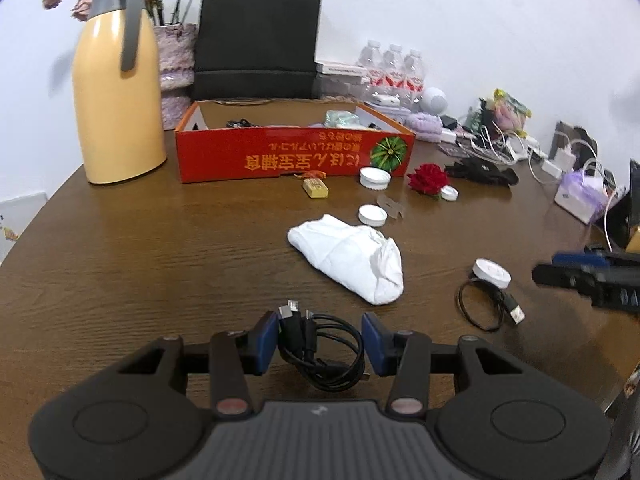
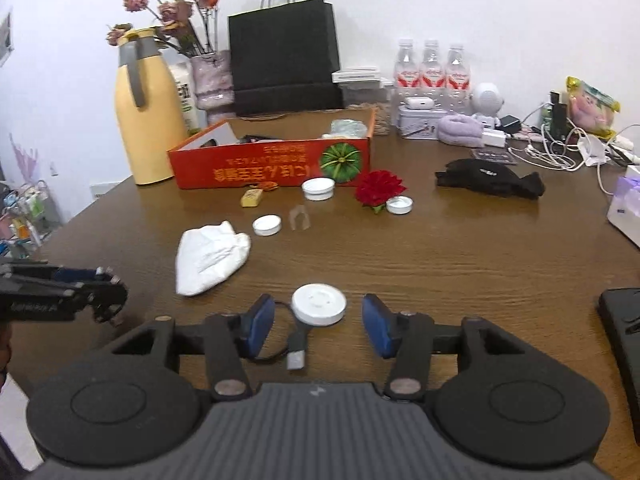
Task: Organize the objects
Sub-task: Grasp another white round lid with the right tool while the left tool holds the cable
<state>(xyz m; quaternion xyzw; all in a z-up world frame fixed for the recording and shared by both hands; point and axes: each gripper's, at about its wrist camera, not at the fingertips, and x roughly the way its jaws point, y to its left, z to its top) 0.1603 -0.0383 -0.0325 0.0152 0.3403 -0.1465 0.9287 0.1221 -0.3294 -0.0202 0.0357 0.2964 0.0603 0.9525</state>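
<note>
L tongs (image 1: 320, 340) gripping black cable bundle (image 1: 320, 350), R tongs (image 2: 319, 322) wide, white puck charger (image 2: 319, 304) btwn tips, untouched

A: Surface? Dark brown wood-grain tabletop (image 2: 460, 256), curved near edge.

B: Far side: yellow thermos jug (image 1: 118, 92) upright at left, red cardboard box (image 1: 294, 154) just beside it, black paper bag (image 1: 258, 40) behind the box against the wall.

A: Mid-table: crumpled white cloth (image 1: 350, 262); three white caps (image 1: 373, 215) (image 1: 375, 178) (image 1: 449, 193) scattered beyond it; a red flower (image 1: 428, 178) touching the rightmost cap; small yellow packet (image 1: 316, 189) close to the box front.

B: Near right: white round puck (image 2: 319, 304) with a black USB cable (image 1: 490, 306) attached. Black cable bundle (image 1: 320, 346) at near centre; contact with the wood unclear.

A: Far right: black glove (image 2: 490, 179), tangled white chargers (image 2: 560, 148), three water bottles (image 2: 431, 68).
</note>
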